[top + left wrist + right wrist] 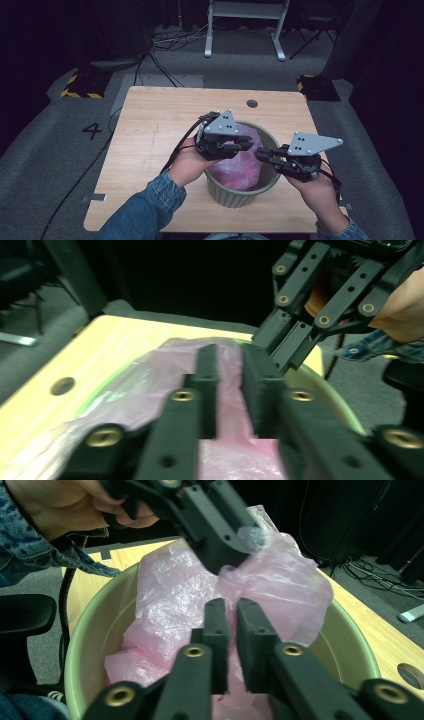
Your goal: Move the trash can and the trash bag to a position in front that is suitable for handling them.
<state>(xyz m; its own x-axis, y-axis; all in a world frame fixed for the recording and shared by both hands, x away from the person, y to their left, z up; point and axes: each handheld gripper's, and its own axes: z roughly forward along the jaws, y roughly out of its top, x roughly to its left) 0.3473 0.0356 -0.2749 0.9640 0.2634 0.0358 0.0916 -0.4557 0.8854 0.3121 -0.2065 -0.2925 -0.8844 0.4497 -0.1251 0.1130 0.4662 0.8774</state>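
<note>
A pale green ribbed bin (270, 182) stands on the wooden table (145, 130) with a pink plastic bag (240, 165) inside it. My left gripper (250, 145) reaches over the bin from the left and is shut on a raised fold of the bag; the right gripper view shows that pinch (235, 545) clearly. My right gripper (259, 152) comes in from the right, its tips close to the left one's. Its jaws stand almost together (231, 607) on the bag film that hangs down from the left grip. In the left gripper view, pink film (150, 385) lies between and beyond the left jaws.
A round cable hole (252, 103) sits in the table's far edge. Black cables trail off the table's left side onto the grey floor. A white desk frame (245, 20) and yellow-striped floor blocks (82, 85) lie beyond the table.
</note>
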